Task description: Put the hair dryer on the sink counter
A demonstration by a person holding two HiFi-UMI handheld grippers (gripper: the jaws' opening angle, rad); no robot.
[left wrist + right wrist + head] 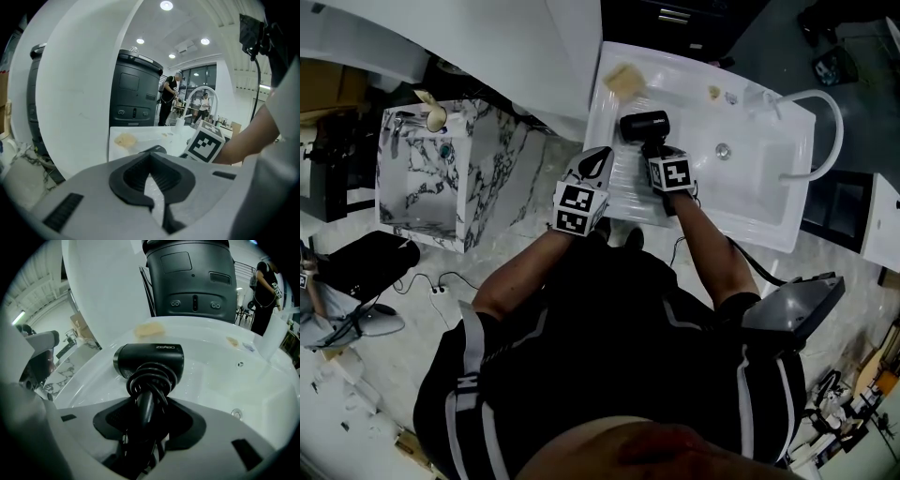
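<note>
The black hair dryer [643, 126] [150, 359], its cord coiled round the handle, is over the flat left part of the white sink counter [614, 192] [93, 380]. Whether it touches the surface I cannot tell. My right gripper [651, 150] [147, 401] is shut on the dryer's handle and cord and points steeply down. Just left of it, at the counter's front edge, my left gripper [594, 164] [151, 159] is shut with nothing in it. In the left gripper view, the right gripper's marker cube [206, 144] shows beyond the jaws.
A yellowish sponge-like pad [623, 80] [149, 329] [125, 139] lies at the counter's far left corner. The basin with its drain [723, 150] and a curved faucet hose [825, 117] are to the right. A marble cabinet [450, 178] stands left, and a tall black machine [190, 277] stands behind the sink.
</note>
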